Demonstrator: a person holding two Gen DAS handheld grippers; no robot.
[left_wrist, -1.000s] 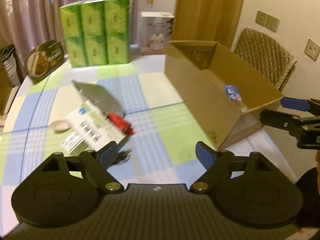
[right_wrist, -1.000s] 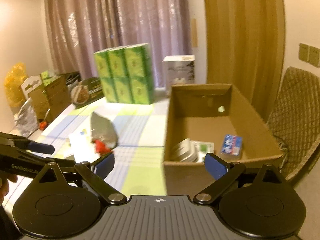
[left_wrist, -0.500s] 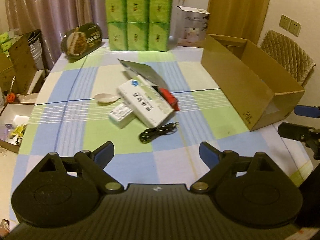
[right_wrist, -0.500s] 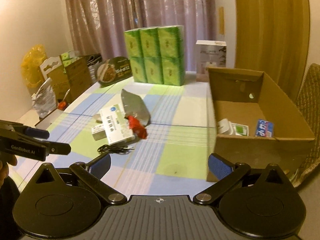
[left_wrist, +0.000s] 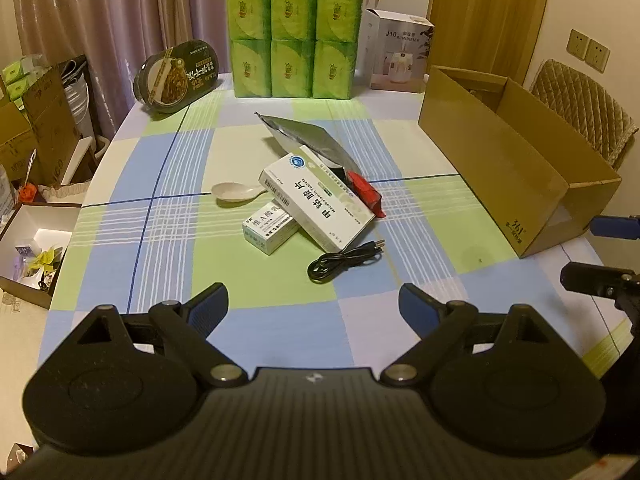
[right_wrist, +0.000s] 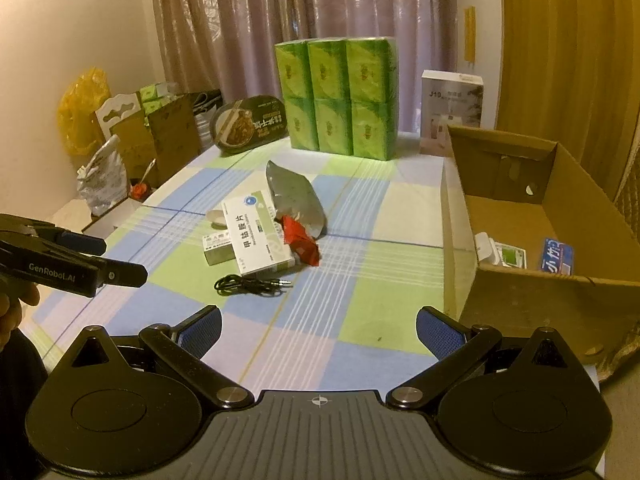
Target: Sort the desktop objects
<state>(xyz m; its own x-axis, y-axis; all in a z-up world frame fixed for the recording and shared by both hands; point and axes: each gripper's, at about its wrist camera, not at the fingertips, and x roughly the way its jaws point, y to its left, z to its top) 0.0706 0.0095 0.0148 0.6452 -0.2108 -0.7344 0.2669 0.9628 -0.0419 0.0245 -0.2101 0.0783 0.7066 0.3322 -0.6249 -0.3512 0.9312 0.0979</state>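
Observation:
A pile lies mid-table: a large white medicine box point(left_wrist: 316, 198) point(right_wrist: 256, 240), a small white box point(left_wrist: 270, 226), a white spoon point(left_wrist: 234, 192), a silver pouch point(left_wrist: 308, 142) point(right_wrist: 296, 196), a red wrapper point(left_wrist: 366, 192) point(right_wrist: 300, 238) and a black cable point(left_wrist: 344, 262) point(right_wrist: 248, 282). An open cardboard box point(left_wrist: 516, 168) point(right_wrist: 520, 280) stands at the right with a few items inside. My left gripper point(left_wrist: 314, 308) is open and empty, near the table's front edge. My right gripper point(right_wrist: 318, 330) is open and empty, left of the box's front corner.
Green tissue packs point(left_wrist: 294, 30), a noodle bowl point(left_wrist: 176, 76) and a white humidifier carton point(left_wrist: 400, 56) stand at the table's back. Boxes and bags point(right_wrist: 132, 140) crowd the floor at the left. A quilted chair point(left_wrist: 584, 108) stands behind the cardboard box.
Both grippers have pulled back and up from the pile and the box, so the whole table now shows. Both stay open. The objects have not moved.

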